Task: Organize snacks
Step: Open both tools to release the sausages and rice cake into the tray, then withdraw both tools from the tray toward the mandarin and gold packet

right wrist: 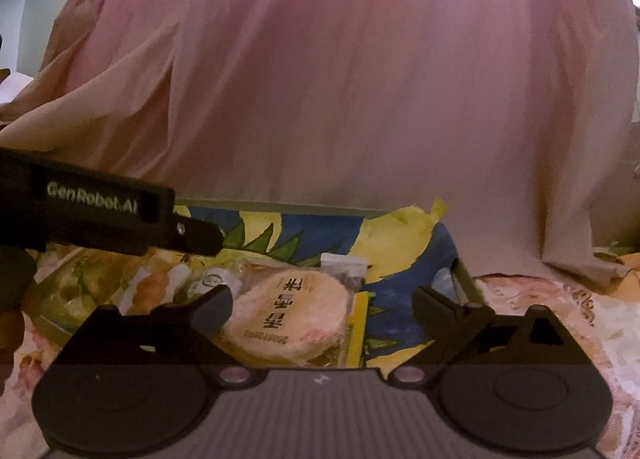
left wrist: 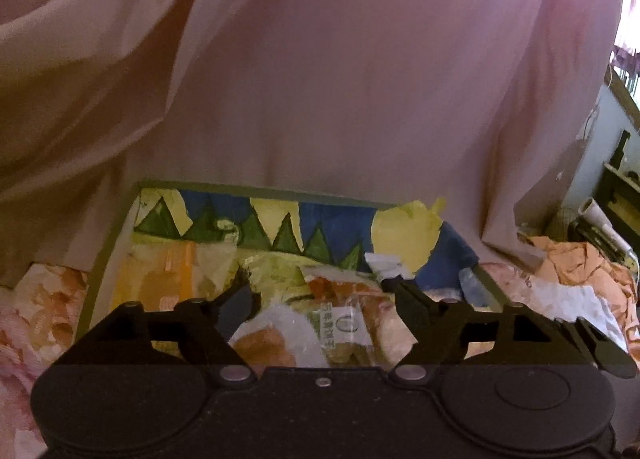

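A shallow box (left wrist: 256, 189) with a grey-green rim and a blue, yellow and green patterned lining holds several snack packets. My left gripper (left wrist: 320, 293) stands open low over them. A clear packet with a green and white label (left wrist: 344, 325) lies between its fingers, which do not touch it. An orange packet (left wrist: 160, 279) lies to its left. My right gripper (right wrist: 322, 301) is open too, over a round pale cracker in a clear wrapper (right wrist: 288, 311) with dark print. Neither pad presses on the cracker. The left gripper's finger (right wrist: 196, 237) reaches in from the left in the right wrist view.
A pink cloth (left wrist: 340, 79) hangs right behind the box like a wall. The box rests on a floral sheet (right wrist: 560, 307). A small white packet (right wrist: 344, 262) lies at the back of the box. Crumpled orange fabric (left wrist: 576, 263) and dark furniture are at the far right.
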Action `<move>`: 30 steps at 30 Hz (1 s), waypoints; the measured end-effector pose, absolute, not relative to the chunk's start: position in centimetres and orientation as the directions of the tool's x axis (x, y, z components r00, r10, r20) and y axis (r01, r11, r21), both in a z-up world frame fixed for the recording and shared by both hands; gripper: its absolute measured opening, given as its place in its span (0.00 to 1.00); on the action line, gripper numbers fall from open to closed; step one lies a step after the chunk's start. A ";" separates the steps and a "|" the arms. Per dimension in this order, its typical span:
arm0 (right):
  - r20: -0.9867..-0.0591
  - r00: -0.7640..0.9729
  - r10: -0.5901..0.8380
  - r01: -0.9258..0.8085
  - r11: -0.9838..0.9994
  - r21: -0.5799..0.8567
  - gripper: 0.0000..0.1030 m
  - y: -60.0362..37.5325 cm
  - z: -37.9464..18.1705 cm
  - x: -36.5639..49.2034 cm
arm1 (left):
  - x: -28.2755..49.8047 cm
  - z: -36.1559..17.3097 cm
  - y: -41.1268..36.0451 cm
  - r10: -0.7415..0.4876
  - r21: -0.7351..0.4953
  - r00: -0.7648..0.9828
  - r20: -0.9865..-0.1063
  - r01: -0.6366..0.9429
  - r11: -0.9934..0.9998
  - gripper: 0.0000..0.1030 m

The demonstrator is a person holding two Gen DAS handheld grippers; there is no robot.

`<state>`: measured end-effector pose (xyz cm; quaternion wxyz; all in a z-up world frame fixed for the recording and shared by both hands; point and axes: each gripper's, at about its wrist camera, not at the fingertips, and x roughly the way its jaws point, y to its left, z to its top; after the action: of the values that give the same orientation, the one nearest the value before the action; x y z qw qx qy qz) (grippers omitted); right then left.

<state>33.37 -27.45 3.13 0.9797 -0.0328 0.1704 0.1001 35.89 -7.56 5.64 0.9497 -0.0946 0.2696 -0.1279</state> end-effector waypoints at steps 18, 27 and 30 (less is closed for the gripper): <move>-0.159 0.977 0.139 -0.150 0.987 -0.059 1.00 -29.6 9.1 23.4 | 26.5 11.0 -5.2 -0.218 -0.228 0.923 -0.318 0.148 0.962 0.99; -0.066 0.990 0.123 -0.127 0.990 -0.067 1.00 -29.4 9.6 16.7 | 19.2 10.4 -3.3 -0.179 -0.223 0.944 -0.277 0.118 0.968 0.99; -0.056 0.991 0.122 -0.126 0.990 -0.069 1.00 -29.2 9.5 15.0 | 17.4 9.8 -2.8 -0.171 -0.221 0.942 -0.289 0.108 0.969 0.99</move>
<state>15.03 -29.20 9.45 0.9971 -0.0361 0.0257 0.0620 17.35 -2.75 9.79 0.9801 -0.1016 0.1549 -0.0710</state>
